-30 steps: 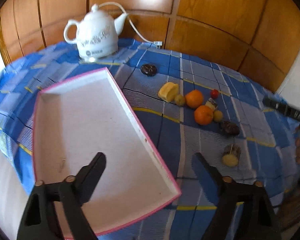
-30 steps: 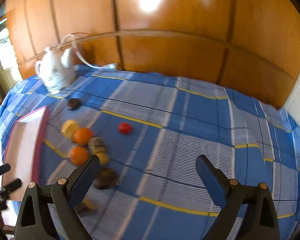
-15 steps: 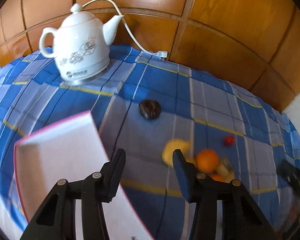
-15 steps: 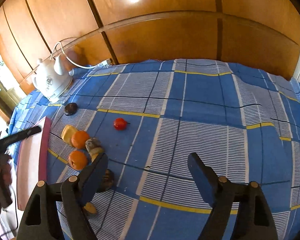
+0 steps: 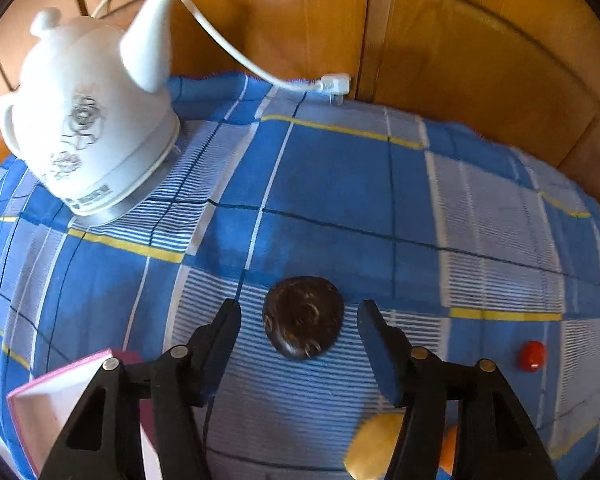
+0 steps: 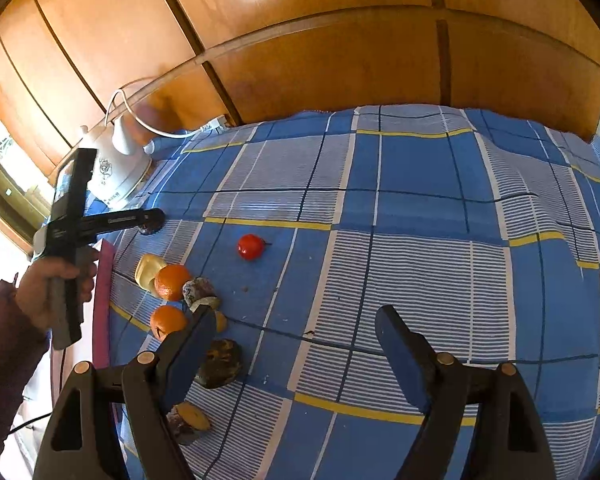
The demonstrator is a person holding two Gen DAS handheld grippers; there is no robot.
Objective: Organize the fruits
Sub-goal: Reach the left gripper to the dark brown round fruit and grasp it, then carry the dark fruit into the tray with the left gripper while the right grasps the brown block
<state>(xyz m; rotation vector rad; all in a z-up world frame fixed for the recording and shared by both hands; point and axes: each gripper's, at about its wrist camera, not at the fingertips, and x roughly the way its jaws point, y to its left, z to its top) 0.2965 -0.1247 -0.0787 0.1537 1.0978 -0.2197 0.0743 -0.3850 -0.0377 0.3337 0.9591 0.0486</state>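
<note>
Dark brown and round, the fruit lies on the checked cloth of the table between the fingers of the left tool, whose pads stand narrowly apart and clear of it on both sides. To take it well, the person should likely lower the tool until both pads flank its widest part, then close evenly. Farther right, the right tool hangs wide and empty over bare cloth; the pink-rimmed tray sits behind the left tool's left finger.
</note>
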